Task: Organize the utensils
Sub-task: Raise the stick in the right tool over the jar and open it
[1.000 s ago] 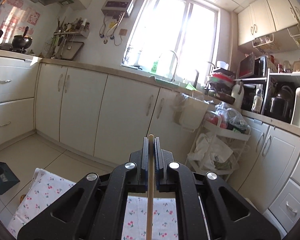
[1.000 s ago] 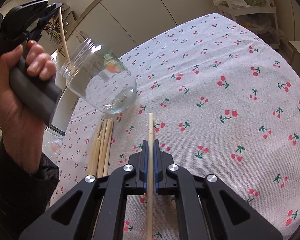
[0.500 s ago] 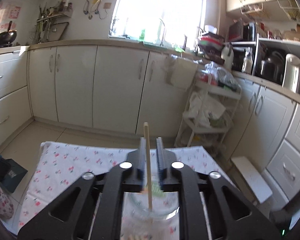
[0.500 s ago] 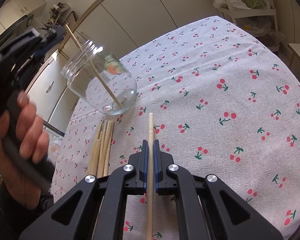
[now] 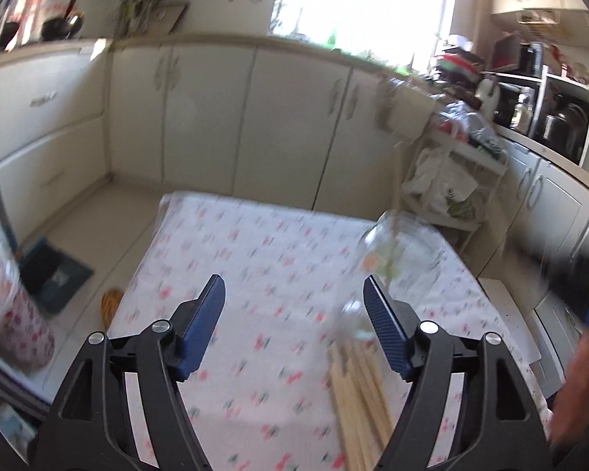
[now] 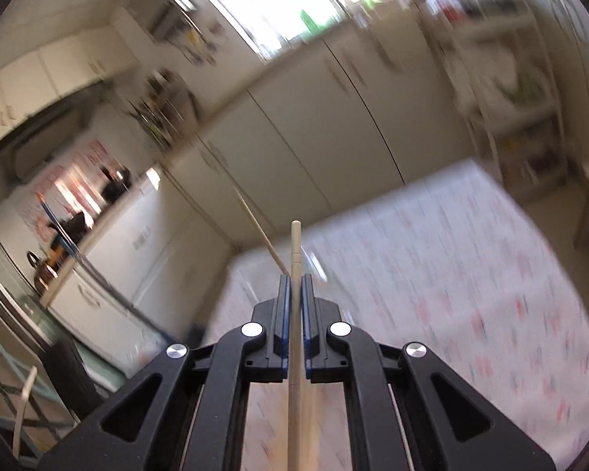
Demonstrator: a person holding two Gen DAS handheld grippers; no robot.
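Observation:
My left gripper (image 5: pixel 294 294) is open and empty above the cherry-print tablecloth (image 5: pixel 255 259). A clear glass jar (image 5: pixel 400 259) stands to its right, blurred by motion. Several wooden chopsticks (image 5: pixel 357 392) lie in a bundle on the cloth below the jar, near the right finger. My right gripper (image 6: pixel 294 278) is shut on one wooden chopstick (image 6: pixel 295 314) that runs straight out between its pads. Another thin chopstick (image 6: pixel 259 231) slants up to the left just past the pads. The right wrist view is tilted up and blurred, showing the tablecloth (image 6: pixel 451 267) beyond.
Cream kitchen cabinets (image 5: pixel 255 117) line the far wall. A wire rack with bags (image 5: pixel 451 180) stands right of the table. A dark dustpan (image 5: pixel 55 274) lies on the floor at left. A floral cup (image 5: pixel 8 314) sits at the far left edge.
My left gripper has opened and let go of its chopstick, which went into the jar, then drew back left of the jar. My right gripper has swung upward with its chopstick still held.

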